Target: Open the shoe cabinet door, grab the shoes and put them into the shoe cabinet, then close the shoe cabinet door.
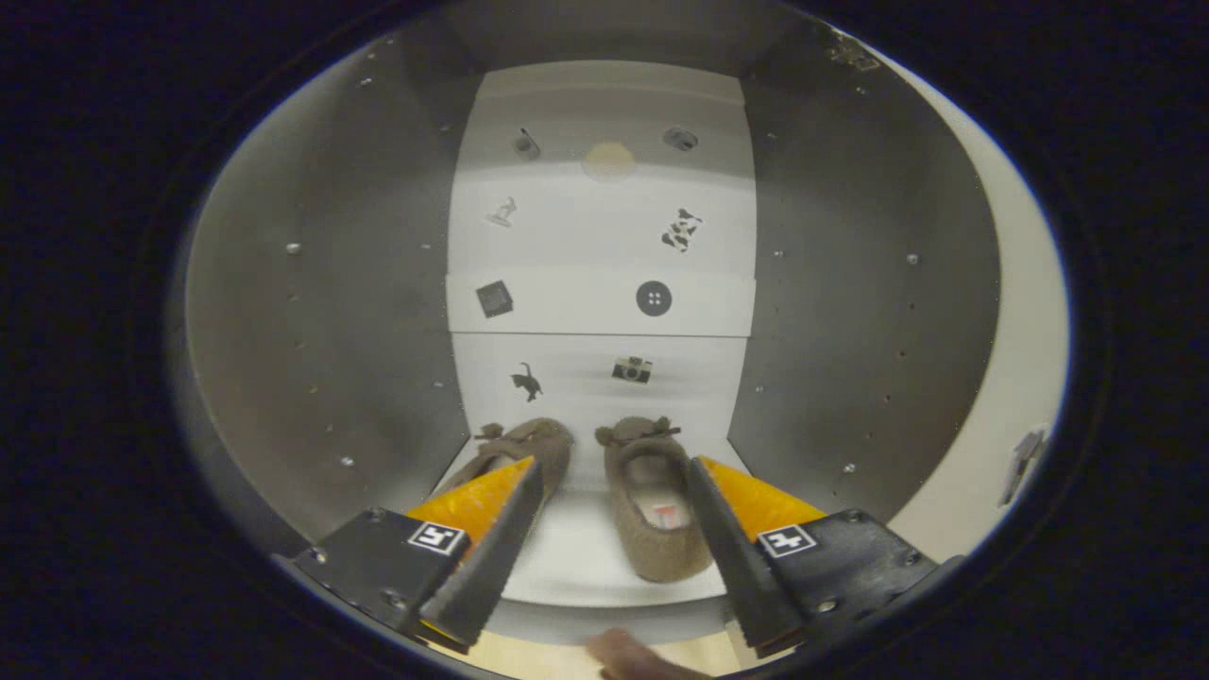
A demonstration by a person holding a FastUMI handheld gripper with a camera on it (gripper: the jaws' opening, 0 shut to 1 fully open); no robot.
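I look into the open shoe cabinet [331, 312], with grey side walls and a white back panel [604, 236] carrying small stickers. Two brown fuzzy slippers rest on the cabinet's white bottom shelf [576, 567], toes toward the back. The right slipper [652, 510] lies between my fingers, nearer the right one. The left slipper [529, 449] is partly hidden behind my left finger [491, 538]. My gripper [614, 472] is open, its fingers spread wide and pressing on nothing.
A white shelf edge [604, 302] crosses the back at mid height. To the right of the cabinet's right wall stands a cream panel [1001, 378], possibly the open door, with a small handle [1025, 458]. A fingertip [628, 656] shows below the shelf's front edge.
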